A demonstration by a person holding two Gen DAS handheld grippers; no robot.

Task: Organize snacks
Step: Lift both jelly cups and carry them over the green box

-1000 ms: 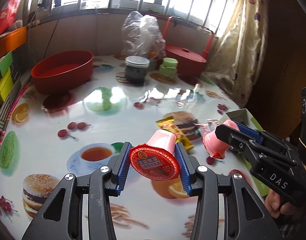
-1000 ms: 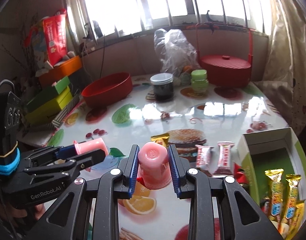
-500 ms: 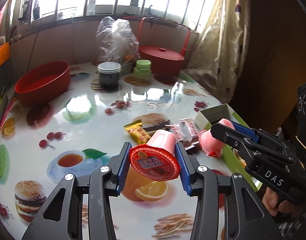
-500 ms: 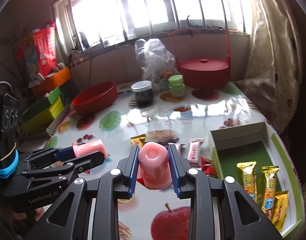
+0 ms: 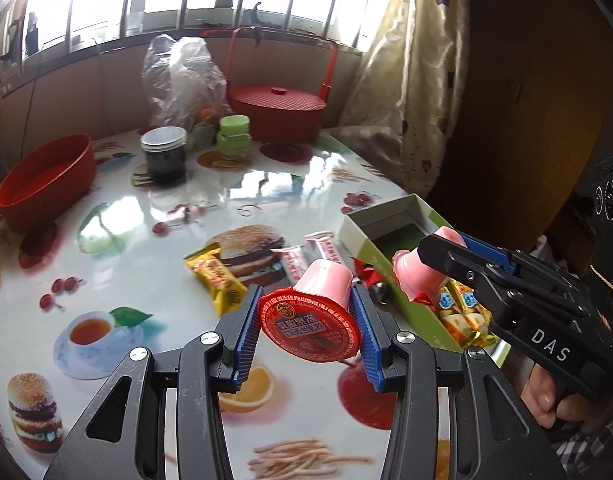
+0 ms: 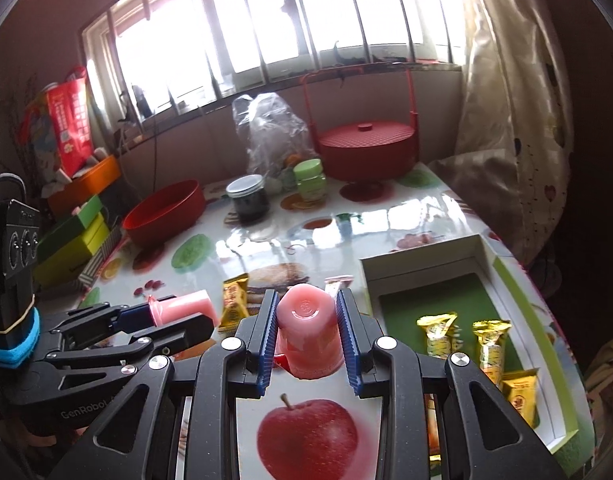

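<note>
Both claws grip a pink jelly cup apiece: the left claw (image 5: 306, 320) pinches one (image 5: 312, 312) lying sideways, red foil lid toward the camera, and the right claw (image 6: 306, 334) clamps another (image 6: 308, 332) base-up. Over the last second both have swung from mid-bench toward the green tray (image 6: 486, 256) at two o'clock, which holds gold-wrapped bars (image 6: 440, 334). Delivery looks imminent; whether the right cup already clears the tray wall is unclear. Loose wrapped snacks (image 5: 216, 276) lie on the bench (image 5: 154, 208) at eleven o'clock.
</note>
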